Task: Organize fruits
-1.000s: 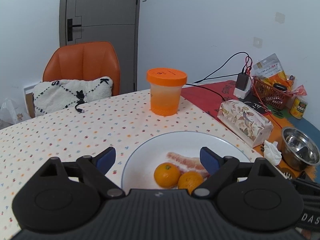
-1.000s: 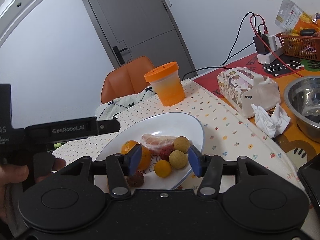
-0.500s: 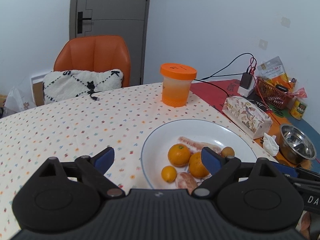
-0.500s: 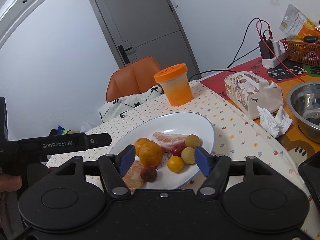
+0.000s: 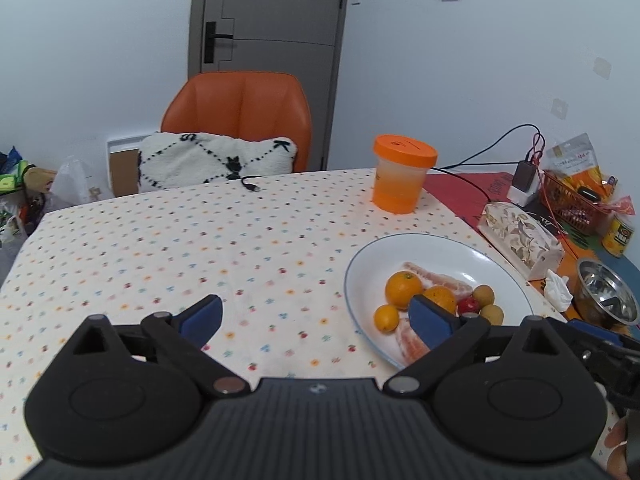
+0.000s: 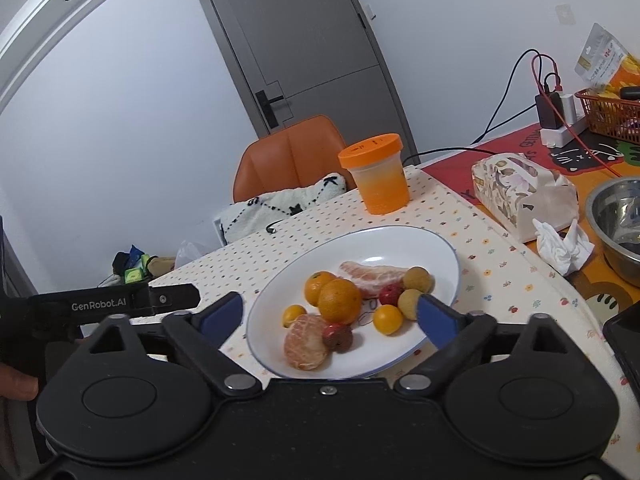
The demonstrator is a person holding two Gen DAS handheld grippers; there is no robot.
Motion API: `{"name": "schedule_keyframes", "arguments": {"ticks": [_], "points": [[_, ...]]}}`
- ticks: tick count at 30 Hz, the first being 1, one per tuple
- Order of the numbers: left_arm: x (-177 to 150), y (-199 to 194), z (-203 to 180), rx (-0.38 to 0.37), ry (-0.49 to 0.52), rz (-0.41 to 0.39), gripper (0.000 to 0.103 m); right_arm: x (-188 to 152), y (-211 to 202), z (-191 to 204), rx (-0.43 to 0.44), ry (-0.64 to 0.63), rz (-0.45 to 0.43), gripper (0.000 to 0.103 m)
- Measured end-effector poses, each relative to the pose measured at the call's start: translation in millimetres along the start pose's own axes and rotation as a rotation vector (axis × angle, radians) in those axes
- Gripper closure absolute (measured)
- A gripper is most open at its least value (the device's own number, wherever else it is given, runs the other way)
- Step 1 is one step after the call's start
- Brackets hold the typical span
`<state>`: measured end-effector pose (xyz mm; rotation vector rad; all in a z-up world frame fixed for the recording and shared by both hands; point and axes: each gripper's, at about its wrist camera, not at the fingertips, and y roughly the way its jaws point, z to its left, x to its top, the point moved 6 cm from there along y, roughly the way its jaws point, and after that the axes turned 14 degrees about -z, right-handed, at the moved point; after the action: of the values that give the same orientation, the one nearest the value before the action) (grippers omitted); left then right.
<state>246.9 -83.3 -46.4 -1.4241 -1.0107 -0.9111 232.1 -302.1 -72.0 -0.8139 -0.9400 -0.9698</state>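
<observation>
A white plate point(image 6: 440, 248) point(image 5: 440, 248) on the dotted tablecloth holds mixed fruit. On it lie two oranges point(image 6: 339, 301) point(image 5: 403, 289), a peeled citrus point(image 6: 306, 342), a peeled pomelo segment point(image 6: 374, 276), small yellow kumquats point(image 6: 388, 319), pale longans point(image 6: 418, 279) and a red lychee point(image 6: 338, 337). My right gripper point(image 6: 330, 318) is open and empty, hovering just in front of the plate, its jaws spread to either side of the fruit. My left gripper point(image 5: 316, 318) is open and empty, left of the plate, its right finger point(image 5: 430, 320) overlapping the plate's near edge.
An orange-lidded cup point(image 5: 402, 174) stands behind the plate. To the right are a floral tissue box point(image 5: 520, 240), crumpled tissue point(image 6: 562, 244), a steel bowl point(image 6: 618, 220), a red basket point(image 6: 608, 114) and cables. An orange chair point(image 5: 240, 116) with a cushion stands beyond the table.
Both grippers have pulled back and up from the plate. The left one has shifted left. The right gripper's jaws have spread wider, and more of the fruit shows.
</observation>
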Motion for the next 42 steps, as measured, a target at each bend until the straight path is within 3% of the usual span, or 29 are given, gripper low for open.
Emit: {"name": "schedule_keyframes", "arguments": {"ticks": [4, 23, 42], "points": [[1, -13, 6, 0.015, -0.007, -0.005, 0.004, 3, -5, 6, 0.006, 0.0, 0.001, 0.0], [14, -79, 27, 0.067, -0.054, -0.07, 0.0, 23, -33, 48, 0.065, -0.057, 0.008, 0.0], [-2, -132, 46, 0.097, -0.061, -0.066, 0.0, 23, -68, 76, 0.099, -0.127, 0.04, 0.0]]}}
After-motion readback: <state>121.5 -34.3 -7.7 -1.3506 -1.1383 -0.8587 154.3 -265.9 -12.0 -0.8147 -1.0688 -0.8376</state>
